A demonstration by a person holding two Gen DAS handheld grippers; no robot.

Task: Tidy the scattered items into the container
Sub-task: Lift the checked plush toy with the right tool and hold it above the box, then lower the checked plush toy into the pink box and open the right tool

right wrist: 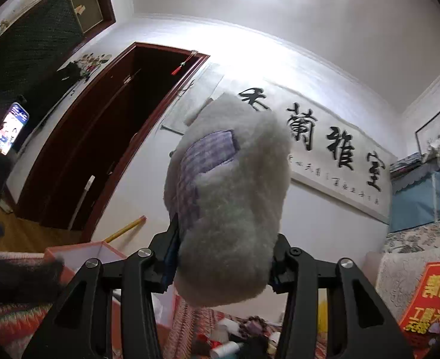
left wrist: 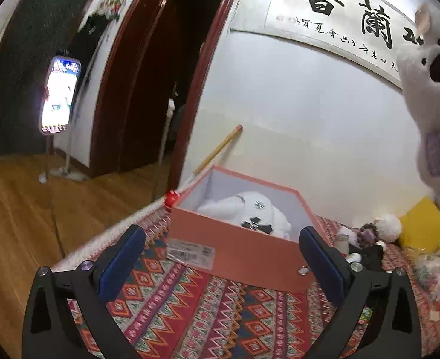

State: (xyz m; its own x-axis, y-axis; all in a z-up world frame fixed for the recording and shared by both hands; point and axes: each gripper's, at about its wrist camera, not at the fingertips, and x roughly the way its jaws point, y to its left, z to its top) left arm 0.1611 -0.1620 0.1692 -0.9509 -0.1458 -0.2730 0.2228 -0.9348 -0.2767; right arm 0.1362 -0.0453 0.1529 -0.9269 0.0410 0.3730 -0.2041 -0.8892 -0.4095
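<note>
Spread underneath everything: a woven cloth patterned in red, blue and white diamonds, covering the surface that carries the things; whether bed or platform, hard to tell. Set on it near the wall, an open rectangular salmon-pink cardboard box, a barcode label on its near side, already holding a white plush toy with black bows and silver studs, so part of the tidying looks done. Held high above the cloth at the right, a grey-white fleecy stuffed animal with a black nose and lilac checked patches, pinched at its lower body by the right tongs, half-closed on the soft pile; probably lifted clear so as to be carried over the box rim and dropped in. Poised low before the box, the left tongs, blue pads spread wide with nothing between them, perhaps ready to steady the box. Waiting beside the box on the right, a small clutter: yellow cushion-like piece, white fluffy ball, dark beaded bracelet, small white jar. Likely next after the stuffed animal.
</note>
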